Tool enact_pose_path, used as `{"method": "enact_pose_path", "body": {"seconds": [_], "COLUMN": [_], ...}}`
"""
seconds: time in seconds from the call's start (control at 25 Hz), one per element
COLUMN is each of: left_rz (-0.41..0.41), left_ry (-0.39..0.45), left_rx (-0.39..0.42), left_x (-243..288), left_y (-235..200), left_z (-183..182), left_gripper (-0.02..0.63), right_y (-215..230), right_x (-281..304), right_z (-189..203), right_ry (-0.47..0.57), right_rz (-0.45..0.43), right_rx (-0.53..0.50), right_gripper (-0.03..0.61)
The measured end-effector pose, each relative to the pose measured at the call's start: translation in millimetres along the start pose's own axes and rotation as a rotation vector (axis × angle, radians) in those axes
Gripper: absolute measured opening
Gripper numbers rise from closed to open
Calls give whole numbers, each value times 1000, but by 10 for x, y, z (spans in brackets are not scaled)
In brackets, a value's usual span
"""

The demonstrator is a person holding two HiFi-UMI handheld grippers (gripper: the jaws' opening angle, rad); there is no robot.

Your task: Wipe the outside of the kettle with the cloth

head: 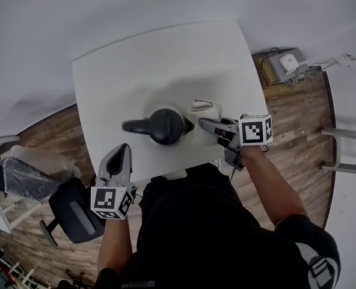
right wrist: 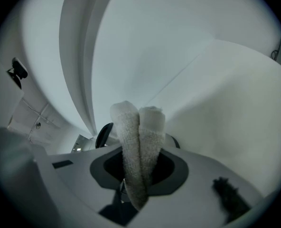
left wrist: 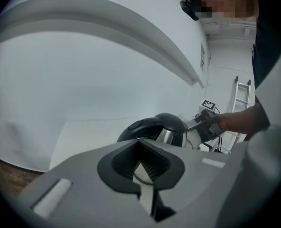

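I hold a gripper in each hand over a white table. The kettle stands upright near the middle of the table, closer to my edge than to the far one. It has a dark domed lid, and its black handle points to my left. In the left gripper view the kettle shows a shiny metal body under the dark top.

My right gripper is clamped on the cloth. In the right gripper view the cloth is a pale, nubbly towel doubled into two thick folds. The folds stand up between the jaws of the right gripper and stick out past them. From the head view the bunched cloth lies against the right side of the kettle, touching it, and my right hand sits just behind the marker cube.

My left gripper hovers over the near left corner of the table. It is well apart from the kettle and points roughly towards it. In its own view the jaws of the left gripper are drawn together with only a thin slit between the ribbed pads, and nothing sits in them. Past them I see the kettle on the table, with the right gripper and cloth just beyond it.

Around the table is a wooden floor. A dark office chair stands at my left, beside the table's edge.
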State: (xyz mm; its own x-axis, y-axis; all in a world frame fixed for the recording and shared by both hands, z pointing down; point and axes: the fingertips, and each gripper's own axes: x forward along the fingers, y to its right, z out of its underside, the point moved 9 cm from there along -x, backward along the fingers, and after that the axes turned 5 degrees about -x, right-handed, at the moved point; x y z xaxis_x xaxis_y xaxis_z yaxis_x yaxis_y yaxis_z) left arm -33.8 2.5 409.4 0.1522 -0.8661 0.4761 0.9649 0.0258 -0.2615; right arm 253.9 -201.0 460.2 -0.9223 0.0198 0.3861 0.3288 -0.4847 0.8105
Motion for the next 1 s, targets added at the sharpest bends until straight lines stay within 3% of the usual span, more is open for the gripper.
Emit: {"method": "enact_pose_path", "body": {"seconds": [0.68,1.0], "left_rz": [-193,-271], "left_ry": [-26,-26], "left_rx": [-55,-51], "left_x": [126,14], "left_y": [255,315], "left_z": [70,62], "left_gripper": [6,6], "right_y": [960,1146], "right_x": [453,490], "right_z": [164,261], "right_ry": [-198,-210], "right_rz": [26,59], "right_rx": [62,90], "right_gripper": [92,92]}}
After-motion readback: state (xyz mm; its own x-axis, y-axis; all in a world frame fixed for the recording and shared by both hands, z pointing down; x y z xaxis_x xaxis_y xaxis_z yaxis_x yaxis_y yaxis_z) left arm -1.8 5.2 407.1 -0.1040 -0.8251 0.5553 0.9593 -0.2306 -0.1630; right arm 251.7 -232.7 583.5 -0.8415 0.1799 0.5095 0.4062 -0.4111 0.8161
